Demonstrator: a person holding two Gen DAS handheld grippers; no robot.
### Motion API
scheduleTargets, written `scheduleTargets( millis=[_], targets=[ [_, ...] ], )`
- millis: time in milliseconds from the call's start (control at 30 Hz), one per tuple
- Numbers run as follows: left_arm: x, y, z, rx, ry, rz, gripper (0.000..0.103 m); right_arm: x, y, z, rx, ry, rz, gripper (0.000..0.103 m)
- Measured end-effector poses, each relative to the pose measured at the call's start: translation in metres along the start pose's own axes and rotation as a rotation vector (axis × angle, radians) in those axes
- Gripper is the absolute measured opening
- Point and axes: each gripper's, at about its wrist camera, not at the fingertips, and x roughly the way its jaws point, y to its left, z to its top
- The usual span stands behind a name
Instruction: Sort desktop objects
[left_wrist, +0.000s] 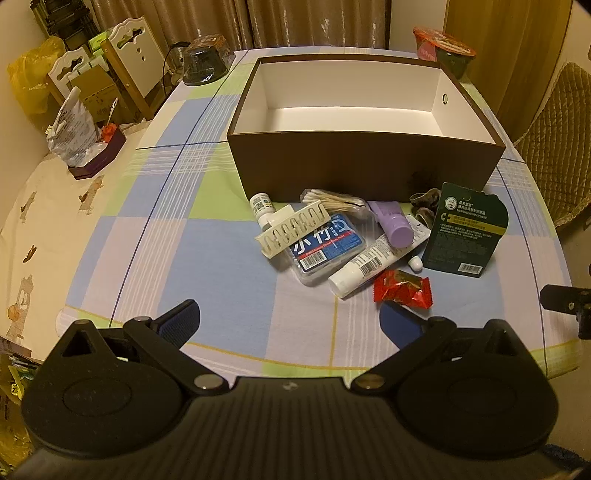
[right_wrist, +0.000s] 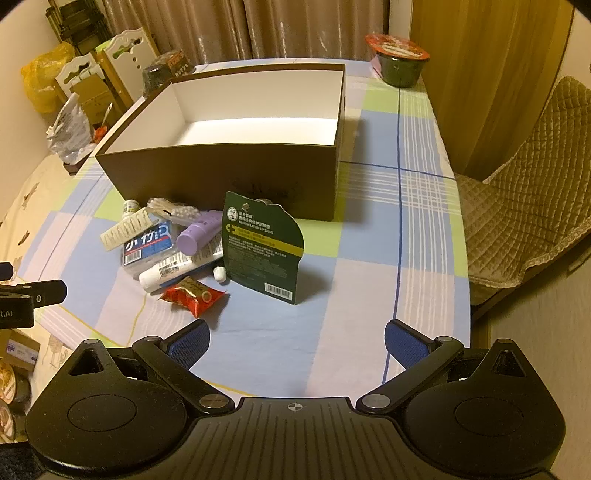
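An open brown box (left_wrist: 364, 166) (right_wrist: 221, 177) with a white, empty inside stands mid-table. In front of it lies a pile: a red snack packet (left_wrist: 402, 288) (right_wrist: 192, 293), a white tube (left_wrist: 364, 267) (right_wrist: 166, 271), a purple tube (left_wrist: 393, 223) (right_wrist: 199, 232), a blue floss pack (left_wrist: 325, 247) (right_wrist: 147, 243), a cream clip strip (left_wrist: 295, 229) (right_wrist: 125, 229), cotton swabs (left_wrist: 332, 199) (right_wrist: 173, 208), a small white bottle (left_wrist: 262, 208) and a dark green lip-balm card (left_wrist: 465, 229) (right_wrist: 262, 247) leaning upright. My left gripper (left_wrist: 291, 319) and right gripper (right_wrist: 297, 341) hover open, holding nothing, near the front edge.
Instant noodle bowls stand at the back left (left_wrist: 207, 61) and back right (left_wrist: 443, 48) (right_wrist: 399, 61). A crumpled bag on a dark tray (left_wrist: 79, 136) sits at the left. A quilted chair (right_wrist: 532, 199) stands right of the table. The checked tablecloth (right_wrist: 388, 229) lies bare to the right.
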Motion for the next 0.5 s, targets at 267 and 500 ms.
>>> scheduleTargets(
  millis=[267, 500],
  targets=[
    [-0.0007, 0.0052, -0.0018, -0.017, 0.001, 0.001, 0.102, -0.0005, 0.0035, -0.0002, -0.01, -0.005, 0.007, 0.103],
    [-0.001, 0.0066, -0.0027, -0.02, -0.001, -0.003, 0.102, -0.0001, 0.0044, -0.0021, -0.009, -0.005, 0.007, 0.103]
  ],
)
